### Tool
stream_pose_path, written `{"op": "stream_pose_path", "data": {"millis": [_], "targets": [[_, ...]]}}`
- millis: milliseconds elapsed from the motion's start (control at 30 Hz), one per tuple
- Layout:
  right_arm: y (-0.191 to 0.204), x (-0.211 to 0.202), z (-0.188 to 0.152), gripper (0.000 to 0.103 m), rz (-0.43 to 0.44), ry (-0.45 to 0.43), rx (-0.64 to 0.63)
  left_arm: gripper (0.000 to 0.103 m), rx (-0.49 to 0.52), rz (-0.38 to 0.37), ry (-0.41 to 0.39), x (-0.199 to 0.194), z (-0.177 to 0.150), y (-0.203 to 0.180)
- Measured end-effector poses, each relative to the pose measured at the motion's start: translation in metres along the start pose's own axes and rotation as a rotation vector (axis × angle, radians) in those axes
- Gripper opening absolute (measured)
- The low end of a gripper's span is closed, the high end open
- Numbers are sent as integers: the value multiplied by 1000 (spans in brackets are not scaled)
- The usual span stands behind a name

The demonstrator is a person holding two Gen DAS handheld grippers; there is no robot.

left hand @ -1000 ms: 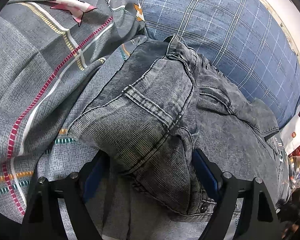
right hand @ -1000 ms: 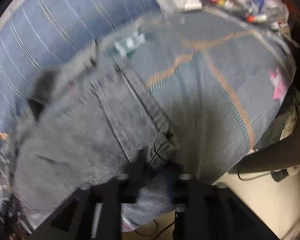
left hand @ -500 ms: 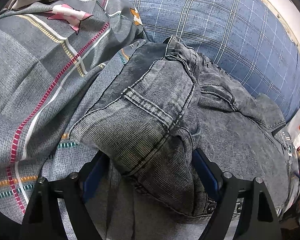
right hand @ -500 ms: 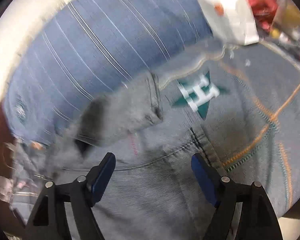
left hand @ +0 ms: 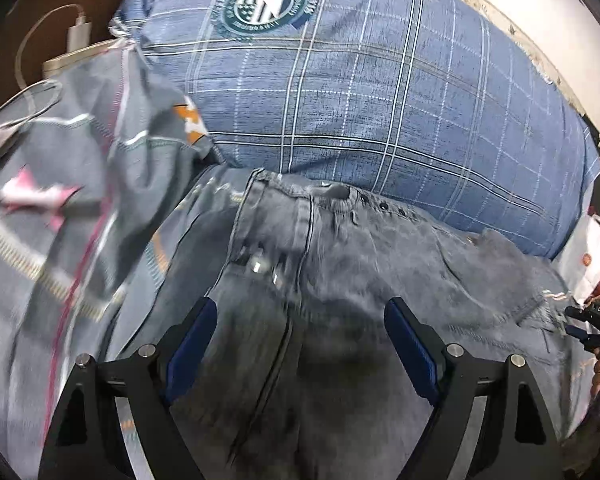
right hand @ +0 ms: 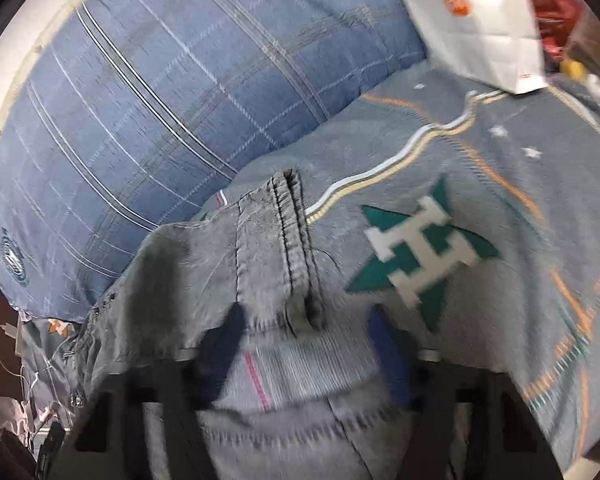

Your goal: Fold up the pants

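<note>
The left gripper (left hand: 300, 344) is held released above the grey denim pants (left hand: 340, 280). The right gripper (right hand: 304, 344) is seen closing around a hem fold, not yet clamped. The pants are spread on the grey patterned bedsheet (right hand: 500, 184), against the blue checked pillow (left hand: 380, 100). A regrasp is judged underway; firm clamping is needed next.

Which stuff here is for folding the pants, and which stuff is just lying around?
For the job:
- grey jeans
- left gripper
- right gripper, closing around the jeans' hem

Just lying about:
- blue checked pillow
- grey patterned bedsheet
- white paper bag
- white charger
</note>
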State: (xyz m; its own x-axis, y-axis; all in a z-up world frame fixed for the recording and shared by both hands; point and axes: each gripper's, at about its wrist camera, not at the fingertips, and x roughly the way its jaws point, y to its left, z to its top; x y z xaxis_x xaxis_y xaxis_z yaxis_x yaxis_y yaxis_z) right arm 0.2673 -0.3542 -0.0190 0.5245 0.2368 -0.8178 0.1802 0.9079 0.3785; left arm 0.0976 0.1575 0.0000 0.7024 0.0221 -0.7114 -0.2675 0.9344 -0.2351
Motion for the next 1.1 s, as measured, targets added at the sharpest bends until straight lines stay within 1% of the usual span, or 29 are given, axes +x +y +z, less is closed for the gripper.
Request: {"op": "stream_pose_path", "data": {"millis": [67,100,133,167,200,267,300,333,367,400,433,500,533,567,600,633,667,733,767,800,833,867,900,967,1000,1033,1067,1100], "targets": [[8,17,2,53,-52,44,-27,86,10,12,24,21,5,1],[11,25,2,51,-58,57,-33,86,16,28,49,34,5,2],[18,26,2,50,-78,42,-66,86,22,37,74,45,3,4],[22,29,1,31,-89,54,-96,86,30,46,88,53,0,4],[28,31,0,16,-133,79,-144,86,39,68,113,63,-6,7],[40,28,-1,14,-187,78,-221,87,38,80,139,71,-10,12],[49,23,-2,13,-228,63,-270,89,36,81,132,70,-10,14],[56,15,-2,11,-266,33,-307,89,29,79,142,71,-9,16],[62,6,0,5,-297,0,-336,90,21,84,151,72,-9,20],[68,-3,2,5,-331,-39,-363,92,9,79,161,76,-9,24],[72,-15,2,5,-383,-89,-402,93,-7,64,164,76,-10,27],[66,-25,-2,5,-470,-145,-423,93,-10,63,162,75,-10,29],[58,-17,-5,6,-504,-118,-428,93,-3,68,163,74,-11,29],[45,0,-11,6,-536,-38,-438,93,2,74,162,74,-12,28],[31,17,-18,6,-534,40,-427,93,3,76,163,75,-11,28],[21,22,-23,9,-514,56,-414,93,5,76,163,75,-11,28],[19,11,-25,11,-480,2,-393,94,2,73,163,74,-11,29],[16,-2,-18,22,-410,-5,-323,94,0,73,162,77,-10,30],[18,-8,-12,41,-377,-19,-292,95,2,78,162,77,-10,29],[23,-14,-6,64,-370,-45,-283,95,4,81,161,77,-10,28],[29,-20,-1,71,-369,-88,-285,95,5,83,160,77,-10,27],[35,-24,3,74,-364,-125,-289,95,6,83,159,77,-10,28],[41,-25,9,74,-344,-153,-290,96,4,82,159,77,-10,28],[44,-20,14,74,-245,-138,-255,96,3,82,159,78,-10,29],[42,-8,12,74,-161,-80,-232,97,4,83,159,78,-10,28],[41,2,9,73,-128,-35,-229,97,4,84,159,79,-10,28],[39,22,2,70,-145,36,-251,97,4,85,160,79,-10,28],[35,37,-3,66,-199,89,-275,98,4,85,161,80,-9,28]]}}
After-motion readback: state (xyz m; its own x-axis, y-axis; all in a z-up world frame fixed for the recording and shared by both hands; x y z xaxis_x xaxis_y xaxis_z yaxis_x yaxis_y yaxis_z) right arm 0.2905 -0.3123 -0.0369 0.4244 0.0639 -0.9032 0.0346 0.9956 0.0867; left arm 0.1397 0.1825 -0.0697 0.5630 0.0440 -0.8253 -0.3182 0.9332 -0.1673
